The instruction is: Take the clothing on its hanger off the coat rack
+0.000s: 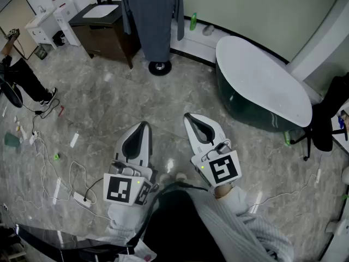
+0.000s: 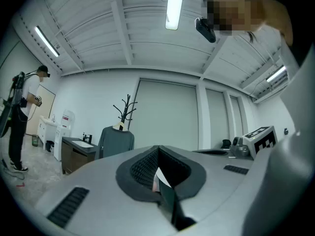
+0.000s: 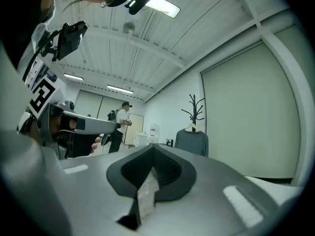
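A grey long-sleeved top [image 1: 151, 15] hangs on a hanger from a black coat rack, whose round base [image 1: 160, 67] stands on the marble floor by the far wall. Both grippers are held low near my body, well short of the rack. My left gripper [image 1: 145, 124] and my right gripper [image 1: 188, 115] point toward it, each shut with nothing between its jaws. The left gripper view shows the top [image 2: 116, 140] under the branched rack [image 2: 126, 109], beyond the shut left gripper [image 2: 158, 147]. The right gripper view has the top [image 3: 192, 141] and the rack [image 3: 193, 107] far past the shut right gripper [image 3: 153, 149].
A dark green bathtub with a white cover [image 1: 262, 86] stands at right. A dark vanity cabinet [image 1: 101, 31] is left of the rack and a white cabinet [image 1: 41, 26] further left. A person [image 1: 22, 75] stands at far left. Cables and a power strip [image 1: 82, 200] lie on the floor at left. A black chair [image 1: 327, 113] is at right.
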The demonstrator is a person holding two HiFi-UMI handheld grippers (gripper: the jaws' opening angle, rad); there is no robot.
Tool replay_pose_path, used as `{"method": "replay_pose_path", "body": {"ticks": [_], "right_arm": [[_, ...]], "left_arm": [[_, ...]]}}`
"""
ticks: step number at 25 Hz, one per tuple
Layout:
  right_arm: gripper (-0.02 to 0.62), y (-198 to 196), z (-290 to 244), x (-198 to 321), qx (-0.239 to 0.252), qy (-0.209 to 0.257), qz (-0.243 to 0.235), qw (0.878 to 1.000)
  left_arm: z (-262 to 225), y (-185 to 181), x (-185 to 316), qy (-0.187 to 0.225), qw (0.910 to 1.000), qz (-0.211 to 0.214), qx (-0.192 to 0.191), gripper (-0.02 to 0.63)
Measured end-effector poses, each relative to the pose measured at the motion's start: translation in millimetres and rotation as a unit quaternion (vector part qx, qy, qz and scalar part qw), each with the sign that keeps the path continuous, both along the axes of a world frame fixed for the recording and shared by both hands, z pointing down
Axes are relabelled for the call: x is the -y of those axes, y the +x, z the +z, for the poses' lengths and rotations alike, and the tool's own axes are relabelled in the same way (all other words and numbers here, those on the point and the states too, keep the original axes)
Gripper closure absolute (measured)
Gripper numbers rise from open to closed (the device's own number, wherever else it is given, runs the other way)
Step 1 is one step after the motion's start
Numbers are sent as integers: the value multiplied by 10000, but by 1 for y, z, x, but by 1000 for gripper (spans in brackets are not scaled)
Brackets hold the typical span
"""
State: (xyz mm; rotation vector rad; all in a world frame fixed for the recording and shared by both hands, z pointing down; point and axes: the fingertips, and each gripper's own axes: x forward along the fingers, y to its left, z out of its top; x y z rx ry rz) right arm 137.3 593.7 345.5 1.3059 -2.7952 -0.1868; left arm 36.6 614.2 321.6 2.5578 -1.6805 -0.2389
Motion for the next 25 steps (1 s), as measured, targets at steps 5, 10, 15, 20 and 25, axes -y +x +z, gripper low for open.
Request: {"method": "replay_pose_path", "body": {"ticks": [5, 10, 15, 20, 25], "right_arm": [[595, -1, -2, 3, 35, -28, -24, 10000], [595, 8, 4, 7, 134, -129, -90, 9998], [595, 15, 13, 18, 167, -150, -268, 9994], [594, 31, 28, 35, 142, -230, -267, 9993], [595, 8, 40, 67, 185, -357, -276, 9988]], "left_arm": [[-3, 2, 4, 49, 10000, -29, 41, 601], [-1, 10, 6, 87, 9999, -119, 46, 601], [6, 14, 18, 53, 9996, -291, 22, 601], [17, 21, 34, -65, 9992, -397, 78, 601], [26, -11, 56, -215, 9982, -538, 128, 601]]}}
